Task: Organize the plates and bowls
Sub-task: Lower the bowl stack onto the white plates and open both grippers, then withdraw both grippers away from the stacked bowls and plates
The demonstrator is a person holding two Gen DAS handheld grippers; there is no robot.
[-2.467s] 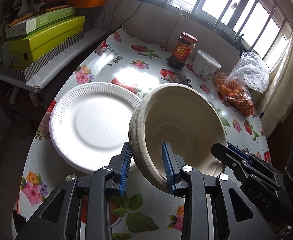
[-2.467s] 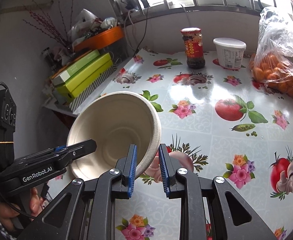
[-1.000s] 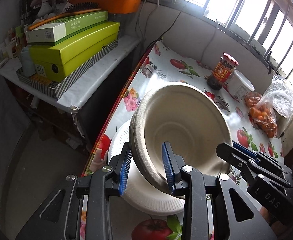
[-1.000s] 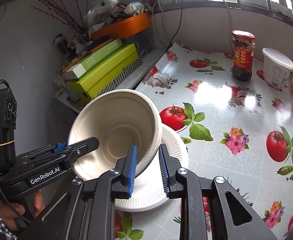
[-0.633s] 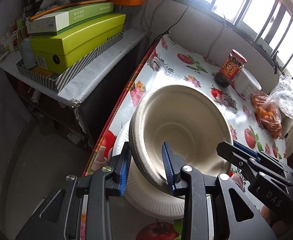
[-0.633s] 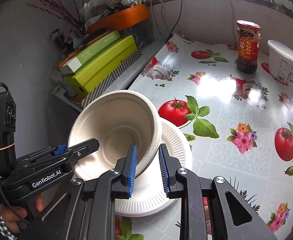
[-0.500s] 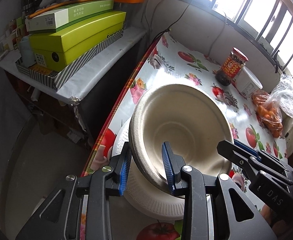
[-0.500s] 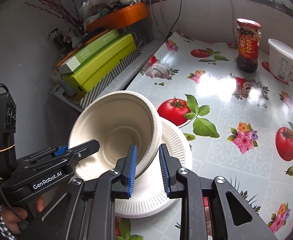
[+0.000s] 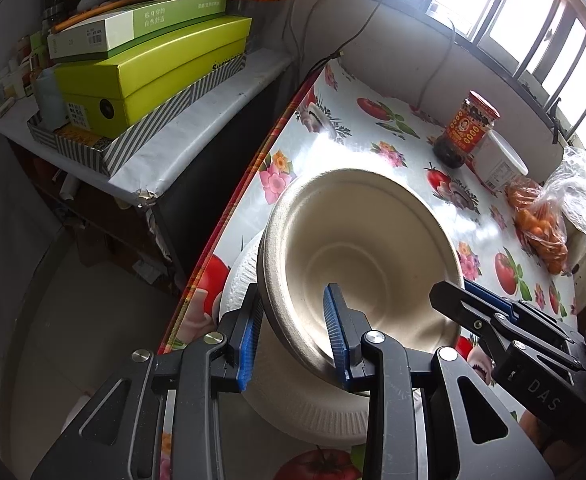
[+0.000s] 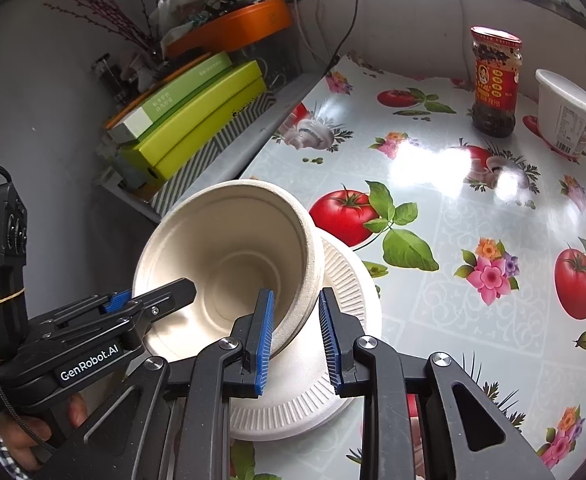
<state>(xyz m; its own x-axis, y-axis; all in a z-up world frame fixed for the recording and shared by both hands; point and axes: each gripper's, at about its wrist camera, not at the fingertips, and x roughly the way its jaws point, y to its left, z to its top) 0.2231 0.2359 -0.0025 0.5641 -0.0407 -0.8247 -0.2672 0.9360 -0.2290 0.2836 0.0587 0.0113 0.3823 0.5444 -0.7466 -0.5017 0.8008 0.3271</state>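
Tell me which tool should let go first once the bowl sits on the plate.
Probably the right tool: it only pinches the bowl rim over the plate. The left tool clamps the opposite rim and can steady it.

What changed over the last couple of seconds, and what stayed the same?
The bowl, beside the white plate 2.5 s ago, was carried left until above it. Both the left gripper and right gripper kept their jaws on its rim. The jar didn't move.
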